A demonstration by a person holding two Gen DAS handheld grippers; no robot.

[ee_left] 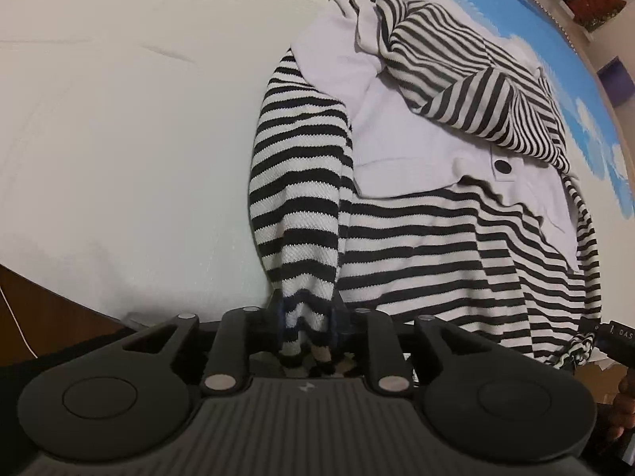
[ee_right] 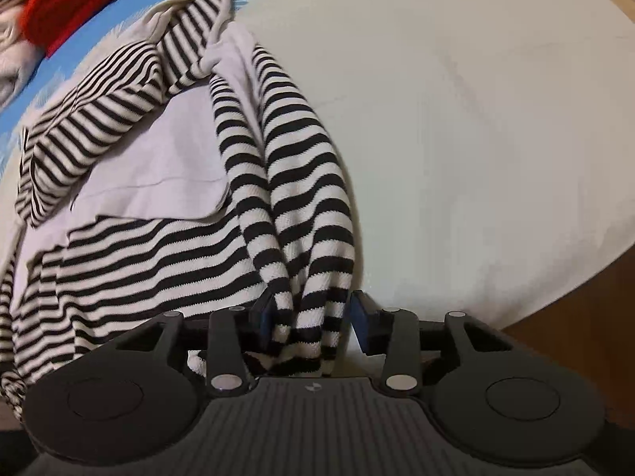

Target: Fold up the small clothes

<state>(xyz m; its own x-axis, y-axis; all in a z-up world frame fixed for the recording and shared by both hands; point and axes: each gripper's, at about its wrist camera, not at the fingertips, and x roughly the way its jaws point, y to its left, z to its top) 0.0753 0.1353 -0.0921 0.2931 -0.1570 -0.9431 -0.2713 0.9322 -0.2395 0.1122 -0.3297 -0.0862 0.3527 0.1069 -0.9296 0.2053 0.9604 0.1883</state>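
Black-and-white striped knit top (ee_left: 416,238) with white fabric panel (ee_left: 401,135) and one black button (ee_left: 503,166): lies crumpled on a white bed sheet (ee_left: 119,139), near the bed's edge, partly over a blue-and-white patterned cover (ee_left: 587,91). Left gripper (ee_left: 307,317): fingers closed on a bunched striped sleeve end, probably to draw it straight for folding. Right gripper (ee_right: 311,313): striped folds sit between its fingers; the right pad appears clear of the cloth, so firm grip cannot be told. Containers: none in view.
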